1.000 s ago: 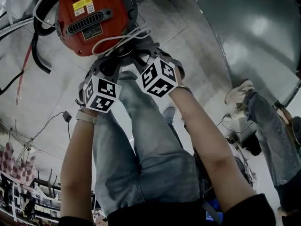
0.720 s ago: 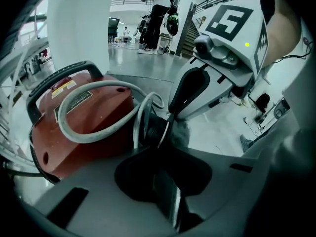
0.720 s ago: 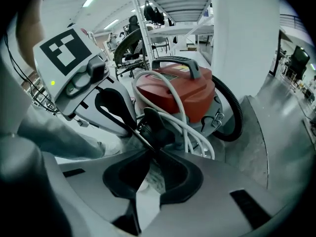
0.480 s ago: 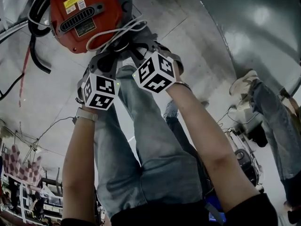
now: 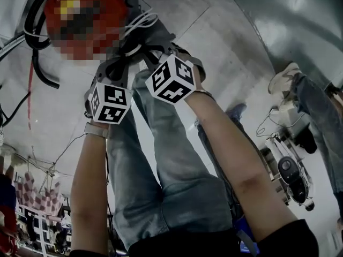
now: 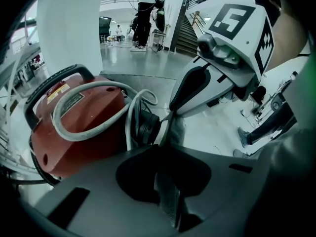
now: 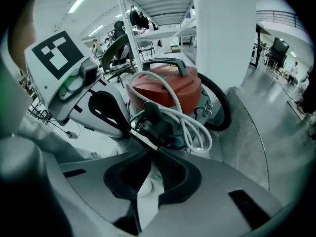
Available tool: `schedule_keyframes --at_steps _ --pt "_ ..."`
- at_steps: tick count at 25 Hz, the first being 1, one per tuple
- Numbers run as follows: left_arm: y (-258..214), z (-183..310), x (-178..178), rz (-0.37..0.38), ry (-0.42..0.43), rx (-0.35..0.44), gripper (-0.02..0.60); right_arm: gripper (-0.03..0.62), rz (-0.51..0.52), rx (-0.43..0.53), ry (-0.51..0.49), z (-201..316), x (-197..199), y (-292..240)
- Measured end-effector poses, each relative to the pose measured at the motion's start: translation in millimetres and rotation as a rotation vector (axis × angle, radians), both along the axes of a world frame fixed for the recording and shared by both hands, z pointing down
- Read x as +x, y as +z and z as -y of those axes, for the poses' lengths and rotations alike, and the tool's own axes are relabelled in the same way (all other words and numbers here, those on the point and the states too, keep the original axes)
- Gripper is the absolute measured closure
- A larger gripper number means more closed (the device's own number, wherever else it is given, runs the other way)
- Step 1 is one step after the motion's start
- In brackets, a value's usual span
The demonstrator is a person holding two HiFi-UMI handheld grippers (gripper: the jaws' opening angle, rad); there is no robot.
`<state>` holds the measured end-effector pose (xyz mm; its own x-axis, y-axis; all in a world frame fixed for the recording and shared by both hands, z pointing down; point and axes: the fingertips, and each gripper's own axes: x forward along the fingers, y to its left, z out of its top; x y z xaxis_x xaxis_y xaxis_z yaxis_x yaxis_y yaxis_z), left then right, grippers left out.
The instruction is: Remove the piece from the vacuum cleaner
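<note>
The red vacuum cleaner (image 5: 110, 36) stands on the floor ahead, partly under a mosaic patch. A grey cable (image 6: 94, 90) is coiled over its red body (image 6: 84, 132). A black round fitting (image 6: 147, 127) sits on its near side, also seen in the right gripper view (image 7: 153, 127). Both grippers reach to that fitting, tips close together. My left gripper (image 6: 163, 126) is closing its jaws, tips just right of the fitting; I cannot see whether anything lies between them. My right gripper (image 7: 154, 149) has its jaws together just before the fitting.
A black hose (image 7: 224, 107) curls round the vacuum's right side, and a black hose (image 5: 40, 63) loops on the floor at the left. The person's jeans-clad legs (image 5: 161, 159) fill the middle. Another person's shoes (image 5: 284, 76) and a wheeled device (image 5: 292, 175) are at the right.
The head view has swung, so the vacuum sits higher and further left in it. Both grippers stay together at the vacuum's near side, the cubes slightly closer to each other.
</note>
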<state>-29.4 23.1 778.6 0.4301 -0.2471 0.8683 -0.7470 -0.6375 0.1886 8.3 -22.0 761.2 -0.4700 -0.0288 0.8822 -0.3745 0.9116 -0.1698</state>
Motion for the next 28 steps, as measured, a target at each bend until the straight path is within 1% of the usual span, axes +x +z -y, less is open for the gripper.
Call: schedule_keyframes --at_steps 8,15,19,21,23,25,28 --pt "-1.7 -2.4 0.4 0.013 0.067 -0.015 0.535 0.530 0.015 0.005 0.094 -2.1 4.0 -2.9" --pt "2.5 -5.5 3.7 0.017 0.090 -0.028 0.535 0.545 0.024 0.000 0.144 -4.0 10.6 -0.2" --pt "3.1 -6.0 3.4 0.037 0.115 -0.019 0.537 0.551 0.021 0.018 0.149 -4.0 11.5 -0.7" --pt "2.2 -6.8 3.6 0.044 0.126 -0.013 0.538 0.551 0.014 0.033 0.133 -4.6 11.3 -2.1" --pt "2.0 -7.7 4.2 0.043 0.136 -0.008 0.538 0.549 -0.001 0.052 0.096 -5.3 10.9 -1.6" --pt "3.0 -7.8 4.7 0.043 0.147 -0.003 0.538 0.548 -0.026 0.080 0.036 -5.3 9.8 0.4" --pt "4.2 -7.6 5.5 0.048 0.165 0.009 0.538 0.546 -0.068 0.135 -0.086 -5.8 7.6 3.3"
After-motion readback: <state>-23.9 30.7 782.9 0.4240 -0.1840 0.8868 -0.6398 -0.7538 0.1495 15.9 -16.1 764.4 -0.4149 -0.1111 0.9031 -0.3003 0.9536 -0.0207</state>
